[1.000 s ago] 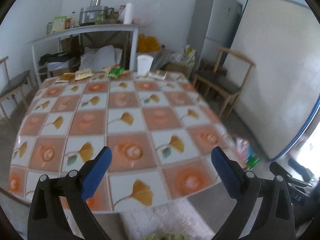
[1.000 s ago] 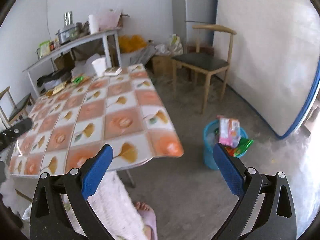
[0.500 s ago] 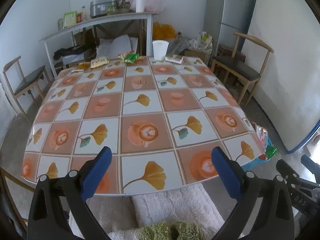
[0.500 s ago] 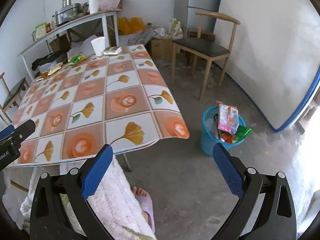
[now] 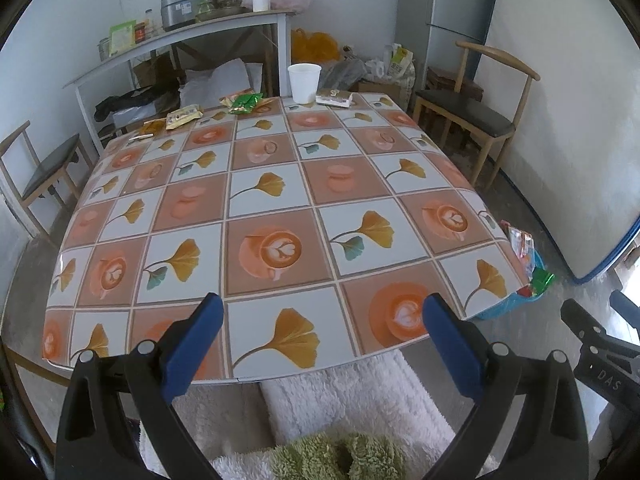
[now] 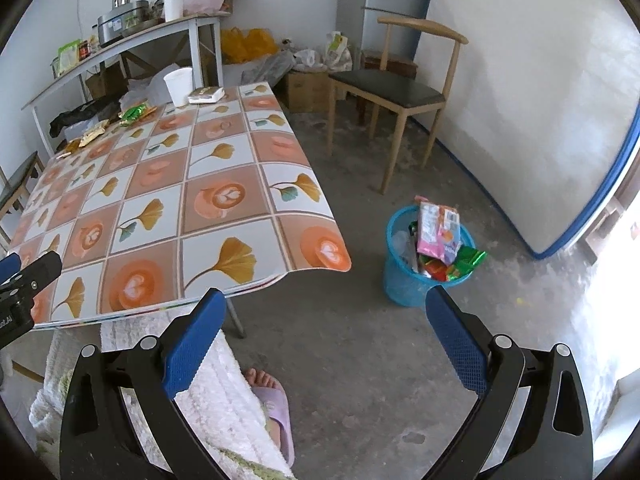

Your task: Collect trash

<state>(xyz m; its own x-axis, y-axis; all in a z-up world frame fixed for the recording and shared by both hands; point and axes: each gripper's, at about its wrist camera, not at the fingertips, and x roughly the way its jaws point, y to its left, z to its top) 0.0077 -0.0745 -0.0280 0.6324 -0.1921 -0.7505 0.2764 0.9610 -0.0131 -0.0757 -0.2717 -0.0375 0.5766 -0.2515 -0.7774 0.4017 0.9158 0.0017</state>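
Note:
Trash lies along the far edge of the patterned table (image 5: 280, 200): a white paper cup (image 5: 304, 82), a flat packet (image 5: 334, 98), a green wrapper (image 5: 246, 102) and yellow wrappers (image 5: 182, 116). On the floor to the table's right stands a blue bin (image 6: 420, 256) stuffed with wrappers, a pink packet (image 6: 436, 232) sticking out. My left gripper (image 5: 320, 328) hangs open over the near table edge, empty. Also open and empty, my right gripper (image 6: 322, 326) is above the floor between the table (image 6: 180, 208) and the bin. The cup (image 6: 178, 86) shows in the right wrist view too.
A wooden chair (image 6: 396, 92) stands right of the table, another chair (image 5: 44, 168) at its left. A shelf table (image 5: 180, 36) with pots and jars lines the back wall. A person's slippered foot (image 6: 272, 396) and white fluffy garment (image 5: 352, 408) are below the grippers.
Both grippers have pulled back and risen, so the whole table now shows. The right view has swung to bring the bin nearer the centre. Both stay open and empty.

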